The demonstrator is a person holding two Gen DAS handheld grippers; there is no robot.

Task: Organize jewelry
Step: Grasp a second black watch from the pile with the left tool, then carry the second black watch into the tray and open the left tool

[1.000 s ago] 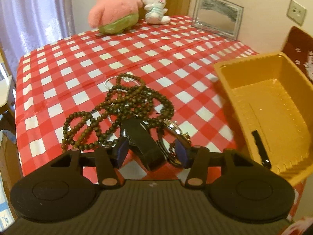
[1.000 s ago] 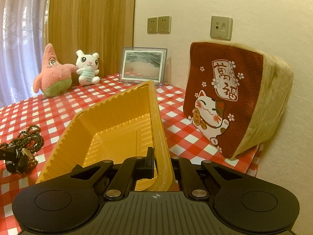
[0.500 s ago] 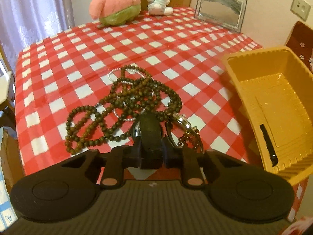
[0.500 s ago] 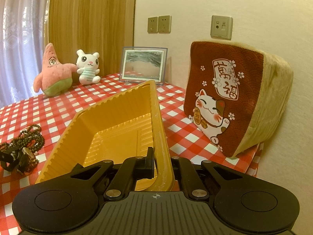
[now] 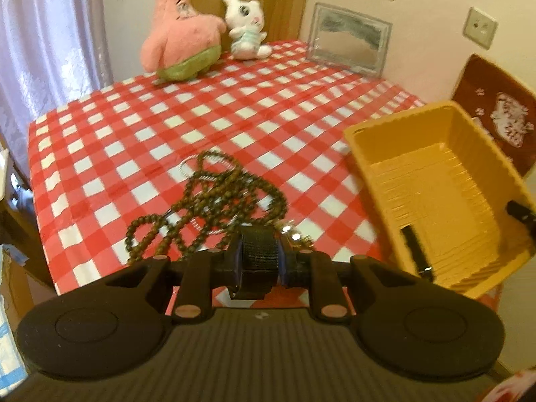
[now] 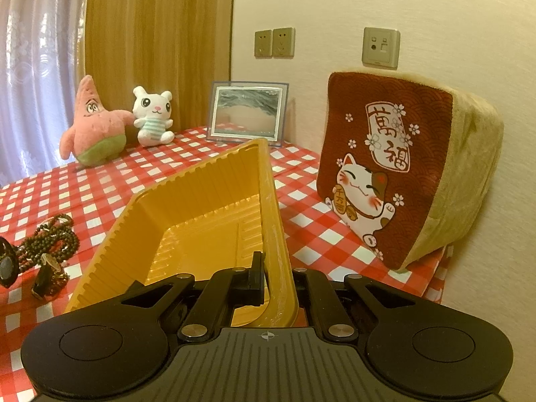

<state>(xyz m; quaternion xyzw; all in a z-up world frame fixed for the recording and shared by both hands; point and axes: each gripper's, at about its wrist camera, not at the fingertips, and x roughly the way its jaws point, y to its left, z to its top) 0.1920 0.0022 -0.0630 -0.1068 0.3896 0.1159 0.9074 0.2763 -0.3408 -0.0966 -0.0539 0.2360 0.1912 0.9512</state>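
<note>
My left gripper is shut on a black watch strap and holds it just above the checked tablecloth. Behind it lies a tangle of brown bead necklaces with thin silver bangles and a silver watch piece. My right gripper is shut on the near rim of the yellow tray and holds it tilted. The tray also shows in the left wrist view, with the right gripper's fingers at its near edge. The bead pile shows at the left of the right wrist view.
A pink starfish plush, a white bunny plush and a framed picture stand at the table's far edge. A red lucky-cat cushion sits right of the tray against the wall. The table's left edge drops off.
My left gripper closed on the black watch strap and has lifted it off the table, tilting upward. The right gripper keeps its hold on the tray rim.
</note>
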